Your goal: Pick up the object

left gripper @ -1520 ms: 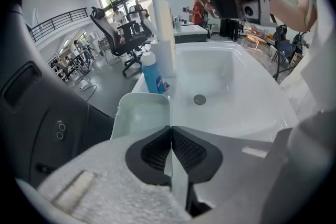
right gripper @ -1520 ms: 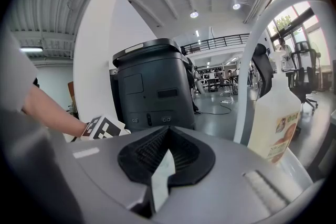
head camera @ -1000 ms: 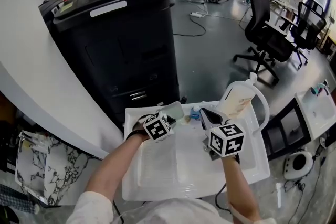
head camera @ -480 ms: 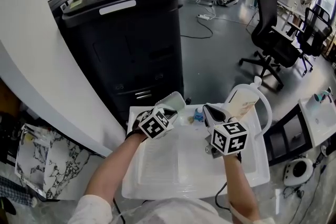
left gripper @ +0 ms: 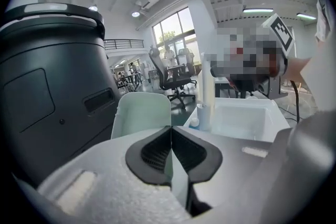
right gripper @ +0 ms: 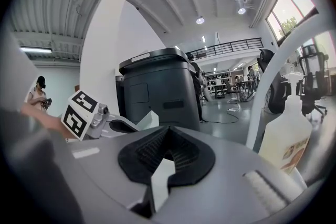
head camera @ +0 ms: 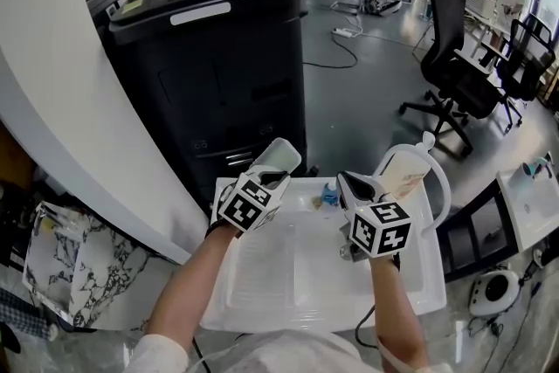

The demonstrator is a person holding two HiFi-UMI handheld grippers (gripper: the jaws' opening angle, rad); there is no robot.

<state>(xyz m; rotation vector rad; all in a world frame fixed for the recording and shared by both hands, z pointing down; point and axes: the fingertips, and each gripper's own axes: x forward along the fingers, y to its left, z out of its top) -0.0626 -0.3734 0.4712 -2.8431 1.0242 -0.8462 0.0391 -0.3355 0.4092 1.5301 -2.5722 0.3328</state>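
A pale green dish (head camera: 279, 155) with rounded corners hangs tilted above the back left corner of the white sink (head camera: 410, 279). My left gripper (head camera: 272, 177) is shut on its thin rim. In the left gripper view the dish (left gripper: 140, 115) stands up beyond the pads, and its edge is pinched in the left gripper (left gripper: 170, 136). My right gripper (head camera: 349, 185) hovers over the sink's back right part, shut and holding nothing. The right gripper view shows the right gripper (right gripper: 168, 136) with pads together, and the dish (right gripper: 149, 119) off to the left.
A soap bottle (head camera: 403, 173) and an arched white tap (head camera: 442, 181) stand at the sink's back right. A small blue thing (head camera: 329, 195) lies at the back rim. A big black machine (head camera: 218, 57) stands just behind the sink. Office chairs (head camera: 454, 57) are farther back.
My left gripper has risen from the sink's back left corner with the dish in it and has tilted. The right gripper has stayed almost where it was.
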